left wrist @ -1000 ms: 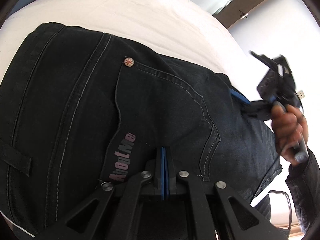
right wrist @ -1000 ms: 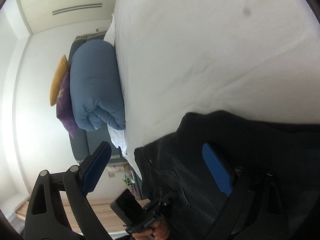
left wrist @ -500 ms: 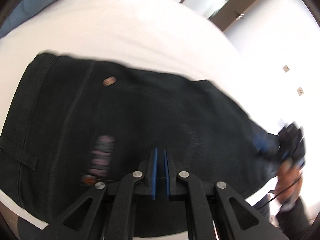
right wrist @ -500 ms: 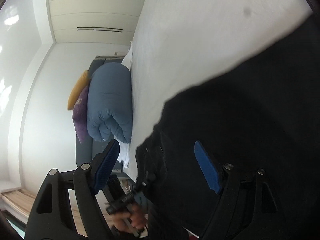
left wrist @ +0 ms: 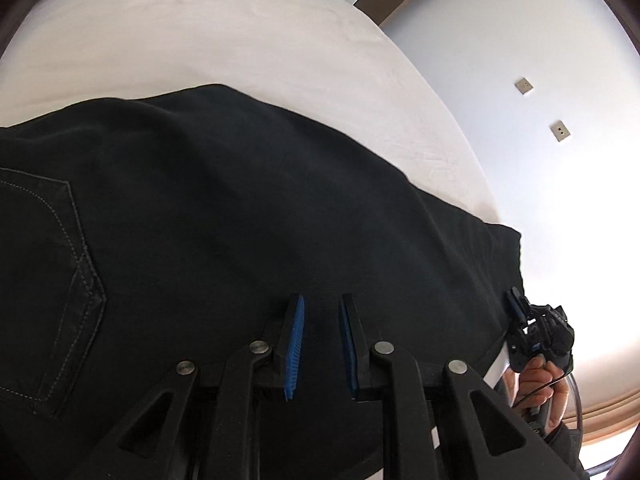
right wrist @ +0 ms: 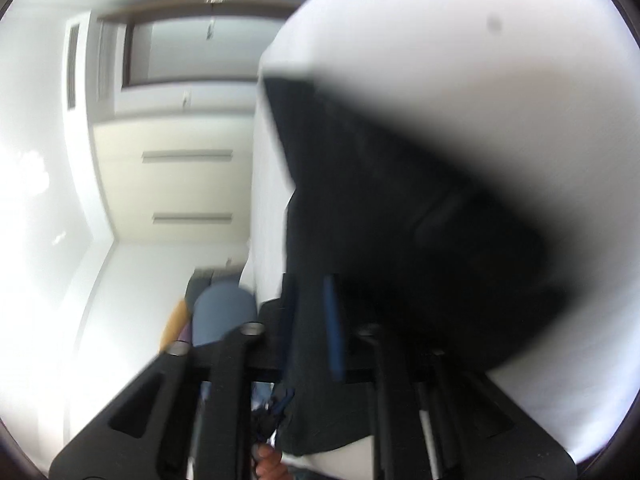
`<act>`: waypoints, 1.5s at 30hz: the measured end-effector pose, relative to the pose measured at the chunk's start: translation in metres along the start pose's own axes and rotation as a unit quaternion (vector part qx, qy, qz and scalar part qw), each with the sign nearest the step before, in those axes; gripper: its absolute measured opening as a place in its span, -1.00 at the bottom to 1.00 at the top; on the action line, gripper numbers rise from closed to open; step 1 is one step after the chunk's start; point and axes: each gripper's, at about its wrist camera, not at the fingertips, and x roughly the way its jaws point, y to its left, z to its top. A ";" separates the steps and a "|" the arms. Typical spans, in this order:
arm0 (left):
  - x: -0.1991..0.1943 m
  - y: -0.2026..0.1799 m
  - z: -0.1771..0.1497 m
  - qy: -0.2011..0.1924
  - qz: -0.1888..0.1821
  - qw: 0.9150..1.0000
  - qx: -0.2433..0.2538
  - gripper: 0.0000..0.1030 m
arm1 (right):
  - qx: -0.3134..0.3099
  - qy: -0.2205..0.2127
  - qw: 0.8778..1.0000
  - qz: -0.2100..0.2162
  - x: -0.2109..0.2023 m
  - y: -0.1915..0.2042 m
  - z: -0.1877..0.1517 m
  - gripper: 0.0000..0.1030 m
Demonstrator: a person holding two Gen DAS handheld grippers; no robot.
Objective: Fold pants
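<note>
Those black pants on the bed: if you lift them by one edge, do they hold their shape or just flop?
Probably flop: the pants lie in soft humps on the white bed. Stitched seams and a pocket suggest denim, so likely heavyish, not slippery. Where the right gripper pinches an edge, the cloth seems to hang limp.

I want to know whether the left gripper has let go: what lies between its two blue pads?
In the left wrist view, no fold is pinched: the left gripper stands slightly open above the black pants, its jaws having just been opening.
</note>
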 end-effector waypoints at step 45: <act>0.048 -0.053 0.001 0.005 0.024 0.997 0.077 -0.91 | -0.154 -0.041 0.978 -0.131 0.069 0.098 -0.082 -0.86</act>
